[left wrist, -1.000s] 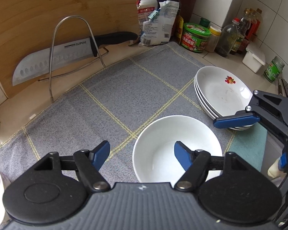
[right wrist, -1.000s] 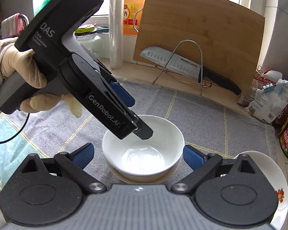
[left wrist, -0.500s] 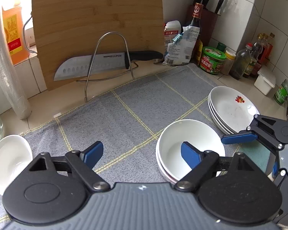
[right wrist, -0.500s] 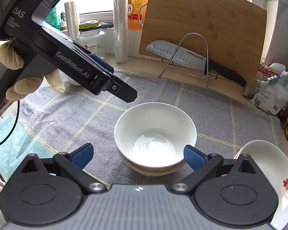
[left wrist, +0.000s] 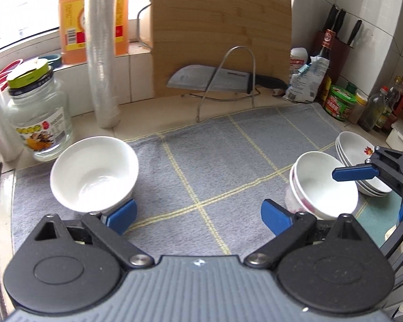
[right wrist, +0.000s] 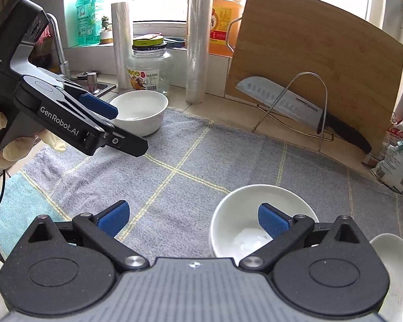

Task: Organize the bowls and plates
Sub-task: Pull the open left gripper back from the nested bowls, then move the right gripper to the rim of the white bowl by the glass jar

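left hand-held gripper (left wrist: 198,216): jaws opening, wide apart, nothing between the pads; only grey cloth (left wrist: 215,161) under the gap
right hand-held gripper (right wrist: 193,218): jaws opening, wide, nothing clamped; right pad hangs over the bowl stack's rim, contact unclear
single white bowl (left wrist: 94,173): upright on the cloth, just ahead of the left gripper's left pad, outside the gap; beside the glass jar (left wrist: 39,115)
stacked white bowls (right wrist: 263,228): nested, upright, low right of the right gripper's gap; in the left wrist view they sit beyond the left gripper's right pad
plate stack (left wrist: 362,166): shallow plates with a red motif, just right of the bowl stack, partly behind the right gripper's finger
surface: cloth covers most of it
back: knife (right wrist: 295,110) in a wire rack against the cutting board (right wrist: 309,67)
gloved hand (right wrist: 18,145): holds the left gripper's handle
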A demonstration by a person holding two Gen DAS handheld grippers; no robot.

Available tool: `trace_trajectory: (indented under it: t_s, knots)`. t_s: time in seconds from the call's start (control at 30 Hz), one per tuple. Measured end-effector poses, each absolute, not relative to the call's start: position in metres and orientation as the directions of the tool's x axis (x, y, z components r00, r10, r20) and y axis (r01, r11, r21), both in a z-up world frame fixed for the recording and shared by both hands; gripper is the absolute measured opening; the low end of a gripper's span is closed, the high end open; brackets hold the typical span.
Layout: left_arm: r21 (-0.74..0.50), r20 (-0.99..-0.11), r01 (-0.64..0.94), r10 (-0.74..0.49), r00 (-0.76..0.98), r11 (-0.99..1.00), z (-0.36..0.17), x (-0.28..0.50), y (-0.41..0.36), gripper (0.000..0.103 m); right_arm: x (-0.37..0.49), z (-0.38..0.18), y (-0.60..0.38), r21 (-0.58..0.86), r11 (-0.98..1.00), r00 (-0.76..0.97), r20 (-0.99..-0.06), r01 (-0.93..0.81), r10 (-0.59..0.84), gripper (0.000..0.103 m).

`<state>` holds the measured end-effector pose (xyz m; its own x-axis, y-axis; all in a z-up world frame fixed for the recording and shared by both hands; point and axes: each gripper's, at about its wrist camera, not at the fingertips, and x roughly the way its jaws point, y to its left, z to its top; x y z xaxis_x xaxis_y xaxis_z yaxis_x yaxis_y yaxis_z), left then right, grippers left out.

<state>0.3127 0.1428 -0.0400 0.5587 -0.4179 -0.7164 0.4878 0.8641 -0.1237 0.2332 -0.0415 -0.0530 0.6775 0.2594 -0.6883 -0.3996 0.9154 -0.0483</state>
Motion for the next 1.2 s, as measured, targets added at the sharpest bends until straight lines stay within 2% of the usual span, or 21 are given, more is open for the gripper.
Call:
trace_trajectory:
  t_s: [0.3,0.7,1.2]
  knots:
    - [-0.08,-0.714,0.459,-0.373,0.593,0.885,-0.047,0.321,0.199,0.099,0.255,-0.056,0.012,-0.049,0.894,0.649,-0.706,-0.444,0.284,0.103]
    - [0.012,-0.735,0.546,-0.363,0.573,0.838,-0.065,0.349,0.227,0.099,0.294,-0.055,0.045,-0.053,0.892,0.623,-0.734,-0.449,0.27,0.103]
    - [0.085,-0.737,0.642,-0.385,0.555,0.762,-0.092,0.392,0.227,0.097,0.391,-0.063,0.085,0.093,0.886,0.52,-0.779,-0.454,0.349,0.102]
